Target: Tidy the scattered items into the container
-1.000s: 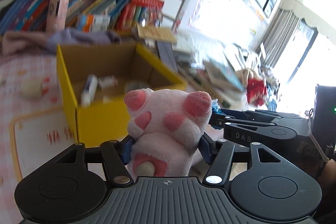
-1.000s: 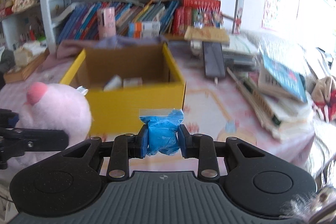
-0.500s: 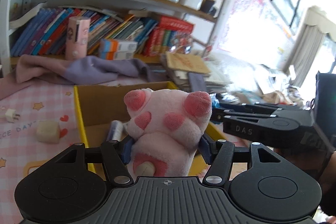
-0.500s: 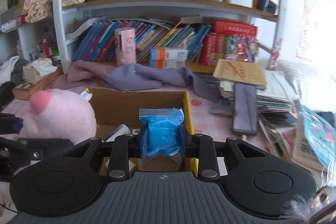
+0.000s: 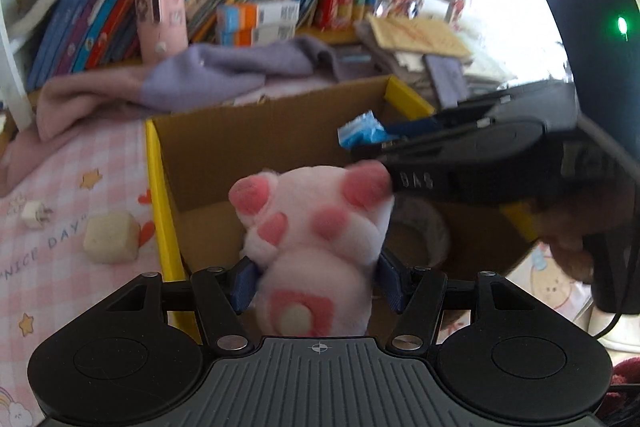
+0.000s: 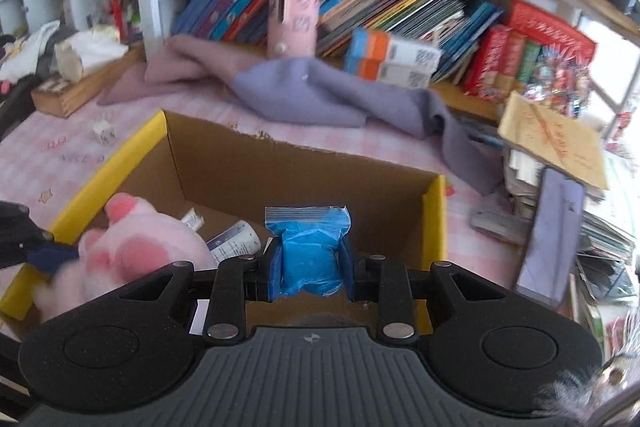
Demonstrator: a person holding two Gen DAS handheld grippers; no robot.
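On the pink checked tabletop [image 5: 60, 291], well left of the box, a small white plug [image 5: 34, 213] and a cream cube [image 5: 110, 238] are seen still lying out, the cube just beside the yellow cardboard box [image 5: 154, 187]. A second ago both loads were held short of the box, in front of its yellow wall; now both have been carried over its open top. The pink plush toy [image 5: 316, 247] is pinched at its sides by the left hand-held gripper [image 5: 316, 285], whose fingers are closed on it, and it hangs over the left part of the box interior. To its right, the blue zip bag [image 6: 308, 247] is clamped between the narrowly set fingers of the right hand-held gripper [image 6: 308, 273], above the box floor, where a tube [image 6: 236, 241] and a roll of tape [image 5: 420, 231] already lie. Release is judged to be the next step for both; afterwards the cube and plug would remain to be collected.
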